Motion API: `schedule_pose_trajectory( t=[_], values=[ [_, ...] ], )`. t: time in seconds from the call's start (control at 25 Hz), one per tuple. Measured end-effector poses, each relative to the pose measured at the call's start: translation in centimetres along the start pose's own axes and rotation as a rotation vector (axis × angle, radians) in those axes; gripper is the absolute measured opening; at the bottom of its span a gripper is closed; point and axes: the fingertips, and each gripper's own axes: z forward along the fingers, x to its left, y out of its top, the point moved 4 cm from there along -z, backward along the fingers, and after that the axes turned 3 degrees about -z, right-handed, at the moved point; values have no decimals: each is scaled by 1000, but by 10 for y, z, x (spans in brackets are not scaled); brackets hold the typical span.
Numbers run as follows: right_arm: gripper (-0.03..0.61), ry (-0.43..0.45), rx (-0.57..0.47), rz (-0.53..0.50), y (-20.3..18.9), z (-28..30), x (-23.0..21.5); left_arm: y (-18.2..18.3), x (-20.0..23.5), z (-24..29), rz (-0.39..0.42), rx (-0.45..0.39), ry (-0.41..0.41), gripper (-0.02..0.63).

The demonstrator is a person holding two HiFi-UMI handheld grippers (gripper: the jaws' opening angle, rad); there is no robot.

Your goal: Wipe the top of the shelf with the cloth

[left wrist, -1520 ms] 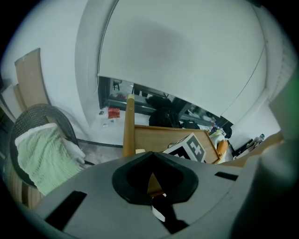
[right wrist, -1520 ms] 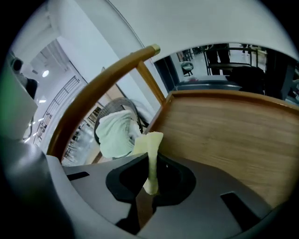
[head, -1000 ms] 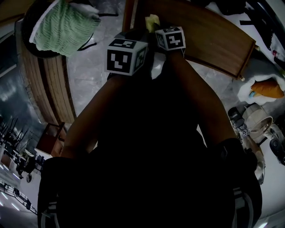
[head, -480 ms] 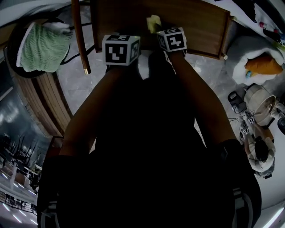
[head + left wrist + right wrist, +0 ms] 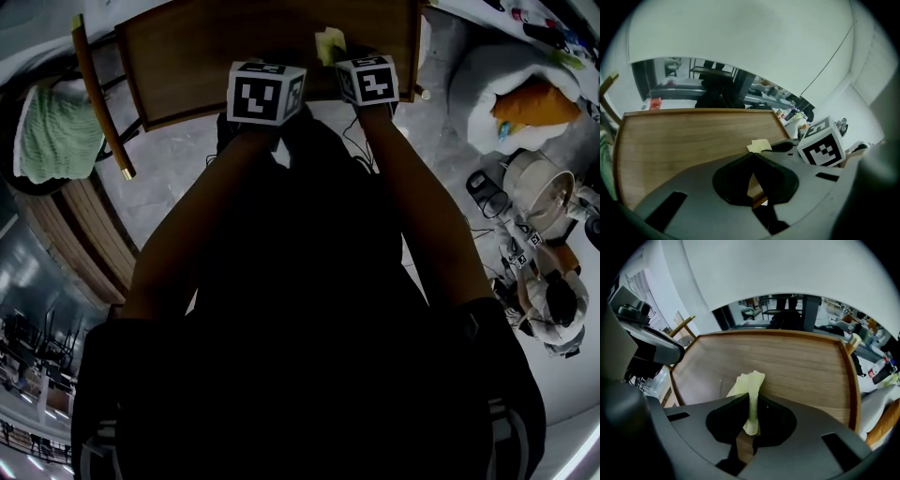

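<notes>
Cloth [image 5: 749,392]: pale yellow-green, thin fold clenched upright in right gripper [image 5: 749,405], over near edge of shelf top [image 5: 801,359]. I cannot tell whether cloth touches wood.
Left gripper [image 5: 753,164]: jaws pressed together, nothing between; sits just beside right one.
My judgement: wiping not yet begun.
Risks:
- Narrow pinch, so drag on wood may pull cloth free.
- Little cloth past jaws, so I may scrape tips on wood.
- Raised rim [image 5: 853,380] may snag cloth.
- Grippers close, may knock.
</notes>
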Motion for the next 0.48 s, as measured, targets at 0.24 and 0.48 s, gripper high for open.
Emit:
schedule_pose_trajectory(
  t=[0.24, 0.48],
  values=[
    [43, -104, 2, 50, -12, -25, -56, 6, -31, 28, 45, 16, -45, 11],
    [43, -214, 41, 45, -20, -43, -89, 7, -35, 30, 48, 10, -49, 11]
  ],
)
